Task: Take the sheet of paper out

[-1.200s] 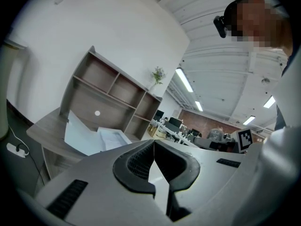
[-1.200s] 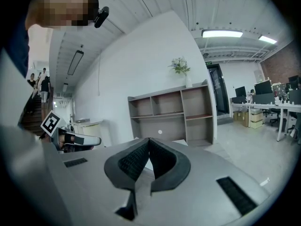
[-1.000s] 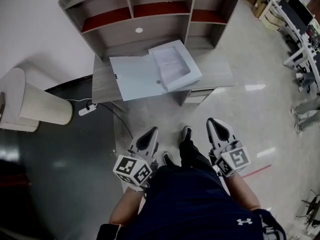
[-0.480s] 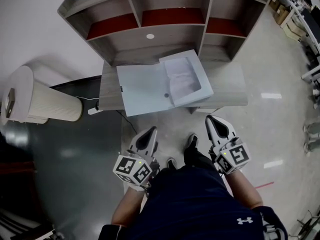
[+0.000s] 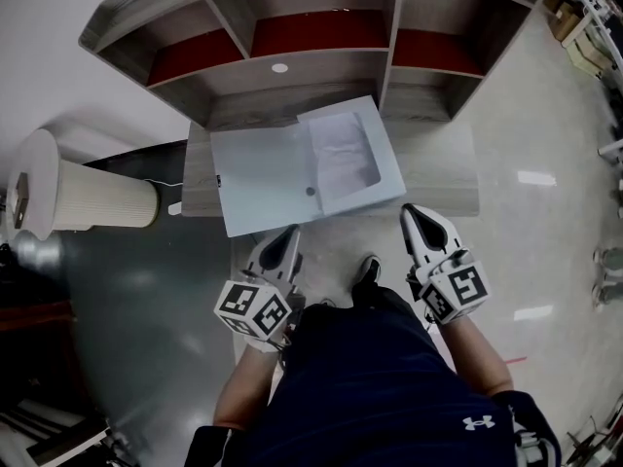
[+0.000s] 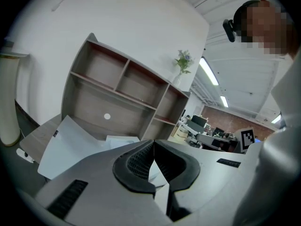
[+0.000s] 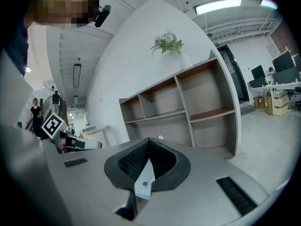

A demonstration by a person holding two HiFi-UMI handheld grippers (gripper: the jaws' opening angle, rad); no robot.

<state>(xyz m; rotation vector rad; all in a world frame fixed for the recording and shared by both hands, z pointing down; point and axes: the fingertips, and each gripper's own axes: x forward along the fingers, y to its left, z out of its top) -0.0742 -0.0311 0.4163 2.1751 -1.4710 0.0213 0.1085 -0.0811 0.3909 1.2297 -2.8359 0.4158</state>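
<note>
One grey wooden shelf unit (image 5: 292, 27) rises behind one grey wooden counter (image 5: 438, 173). One open white box file (image 5: 263, 178) lies on the counter, with white paper (image 5: 343, 154) in its right tray; the sheet count is unclear. The left claw (image 5: 288, 233) and right claw (image 5: 417, 214) hover short of the counter, both closed and empty.

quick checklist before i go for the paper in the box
1. Box open: ok, lid lies flat beside it on the desk.
2. Paper in view inside the box: ok.
3. Left gripper empty: ok, shut on nothing.
4. Right gripper empty: ok, shut on nothing.
5. Jaws apart for a grasp: not ok, both shut.
6. One sheet or a stack: cannot tell.
</note>
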